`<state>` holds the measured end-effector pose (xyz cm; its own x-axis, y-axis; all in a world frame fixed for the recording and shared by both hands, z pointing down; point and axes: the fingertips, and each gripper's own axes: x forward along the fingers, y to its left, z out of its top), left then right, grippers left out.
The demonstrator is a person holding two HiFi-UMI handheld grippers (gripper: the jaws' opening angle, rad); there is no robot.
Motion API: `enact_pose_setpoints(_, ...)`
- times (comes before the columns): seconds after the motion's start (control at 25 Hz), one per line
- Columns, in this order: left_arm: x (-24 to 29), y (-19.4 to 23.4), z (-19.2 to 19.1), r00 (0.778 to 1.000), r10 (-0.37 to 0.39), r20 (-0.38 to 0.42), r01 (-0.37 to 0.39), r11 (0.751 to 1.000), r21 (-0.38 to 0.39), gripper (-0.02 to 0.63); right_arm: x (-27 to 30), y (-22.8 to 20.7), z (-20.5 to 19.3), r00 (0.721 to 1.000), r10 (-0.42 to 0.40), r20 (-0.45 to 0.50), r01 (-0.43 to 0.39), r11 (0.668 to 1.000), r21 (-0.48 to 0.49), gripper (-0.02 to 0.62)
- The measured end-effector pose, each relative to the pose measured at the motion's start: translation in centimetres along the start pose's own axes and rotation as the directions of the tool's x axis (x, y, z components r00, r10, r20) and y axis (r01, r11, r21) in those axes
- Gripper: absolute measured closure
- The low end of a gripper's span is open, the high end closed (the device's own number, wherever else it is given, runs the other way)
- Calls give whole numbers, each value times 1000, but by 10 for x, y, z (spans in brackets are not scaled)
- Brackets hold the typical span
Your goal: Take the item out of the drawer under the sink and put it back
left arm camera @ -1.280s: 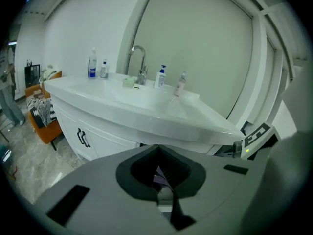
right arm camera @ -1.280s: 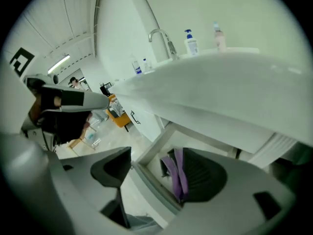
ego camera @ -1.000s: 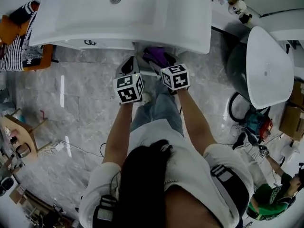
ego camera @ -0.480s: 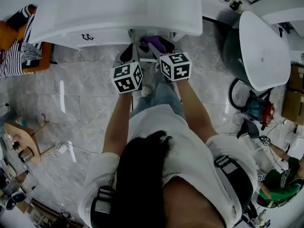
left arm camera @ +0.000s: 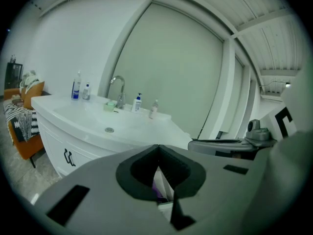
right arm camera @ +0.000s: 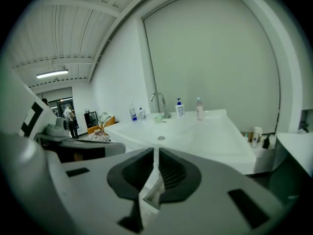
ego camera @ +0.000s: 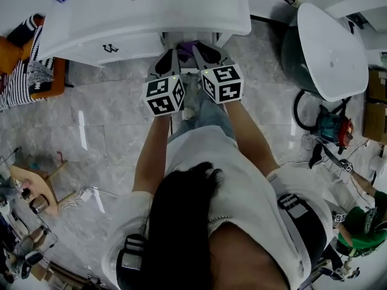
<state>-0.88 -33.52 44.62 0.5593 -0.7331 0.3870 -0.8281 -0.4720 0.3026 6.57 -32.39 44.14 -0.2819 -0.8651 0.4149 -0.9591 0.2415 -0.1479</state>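
Marble floor (ego camera: 103, 132), grey; bathroom.

Head view. White sink (ego camera: 239, 23) at the top, with the drawer (ego camera: 175, 38) beneath it pulled out. The purple item (ego camera: 187, 45) lies in the drawer, mostly hidden under the sink's rim, so its long axis and heading cannot be told. The left gripper (ego camera: 167, 58) and right gripper (ego camera: 204, 52) sit side by side at the drawer front and point into it. Judged: neither carries anything.

Left gripper view. Fingers (left arm camera: 142, 168) clenched, tips meeting, nothing between them. A sliver of the purple item (left arm camera: 159, 190) shows beyond them, too little to give its direction. Tap (left arm camera: 117, 88) and bottles (left arm camera: 77, 86) stand on the sink's worktop behind.

Right gripper view. Fingers (right arm camera: 173, 173) have just been closing and are now nearly together, with nothing between them. The drawer's white edge (right arm camera: 151, 196) lies past them, near.
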Motion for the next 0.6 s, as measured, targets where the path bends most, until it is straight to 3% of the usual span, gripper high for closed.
enact_pose_setpoints(0.28, -13, -21, 3, 998, -54, 32, 53, 998, 23, 601, -25, 9, 4, 999, -10, 38, 9, 1000, 21, 572)
enact_pose_setpoints(0.6, -27, -30, -5, 998, -45, 37, 43, 998, 41, 601, -38, 18, -5, 999, -10, 44, 10, 1000, -6, 580)
